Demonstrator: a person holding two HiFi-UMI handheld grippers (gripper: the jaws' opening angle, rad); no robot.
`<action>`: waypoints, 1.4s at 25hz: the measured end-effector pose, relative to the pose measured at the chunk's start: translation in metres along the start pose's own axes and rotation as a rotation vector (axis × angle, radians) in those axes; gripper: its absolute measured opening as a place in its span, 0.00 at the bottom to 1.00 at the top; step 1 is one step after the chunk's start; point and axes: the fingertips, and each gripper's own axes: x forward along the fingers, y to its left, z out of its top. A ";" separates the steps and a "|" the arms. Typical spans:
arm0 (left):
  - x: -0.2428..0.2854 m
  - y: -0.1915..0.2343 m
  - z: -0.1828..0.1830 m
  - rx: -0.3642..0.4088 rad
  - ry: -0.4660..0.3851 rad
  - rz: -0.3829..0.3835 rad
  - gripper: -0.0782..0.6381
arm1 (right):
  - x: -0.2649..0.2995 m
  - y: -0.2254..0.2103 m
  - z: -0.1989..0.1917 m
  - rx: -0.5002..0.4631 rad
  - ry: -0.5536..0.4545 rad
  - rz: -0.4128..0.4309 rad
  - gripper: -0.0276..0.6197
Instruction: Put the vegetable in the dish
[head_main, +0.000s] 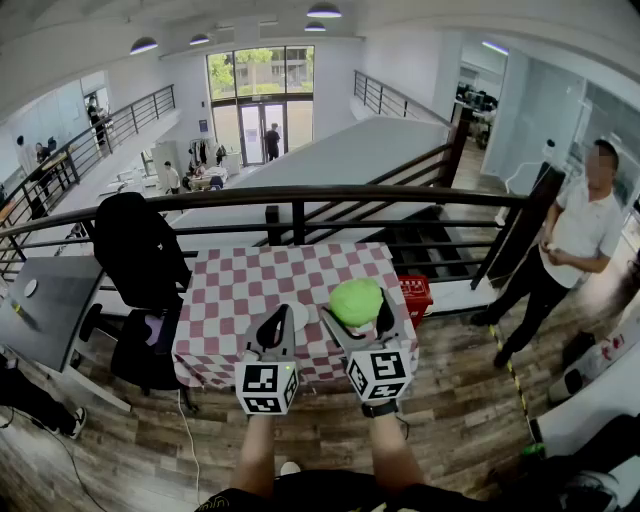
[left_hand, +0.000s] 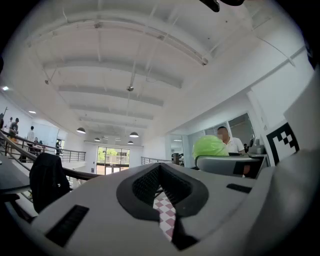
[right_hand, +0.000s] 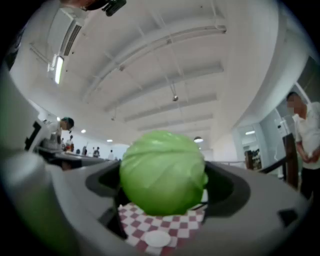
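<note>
A round green cabbage (head_main: 356, 299) is held off the table between the jaws of my right gripper (head_main: 357, 312). In the right gripper view the cabbage (right_hand: 162, 172) fills the gap between both jaws, with the checked cloth far below it. A small white dish (right_hand: 157, 238) lies on that cloth under the cabbage; the same dish (head_main: 298, 316) peeks out behind my left gripper (head_main: 275, 322). The left gripper (left_hand: 161, 182) has its jaw tips together and holds nothing. From the left gripper view the cabbage (left_hand: 210, 146) shows at the right.
The table (head_main: 230, 300) wears a red-and-white checked cloth. A red basket (head_main: 415, 293) stands at its right end. A black chair with a jacket (head_main: 140, 255) sits to its left, beside a grey desk (head_main: 45, 305). A railing (head_main: 300, 195) runs behind. A person (head_main: 575, 240) stands at the right.
</note>
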 end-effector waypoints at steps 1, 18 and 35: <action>-0.003 0.002 0.000 -0.004 0.002 0.001 0.13 | -0.001 0.003 0.000 -0.002 0.001 0.002 0.85; -0.012 0.046 0.005 -0.042 -0.012 -0.053 0.13 | 0.026 0.040 -0.001 -0.017 0.005 -0.027 0.85; -0.005 0.103 -0.039 -0.117 0.040 -0.045 0.13 | 0.075 0.086 -0.044 -0.006 0.077 0.008 0.85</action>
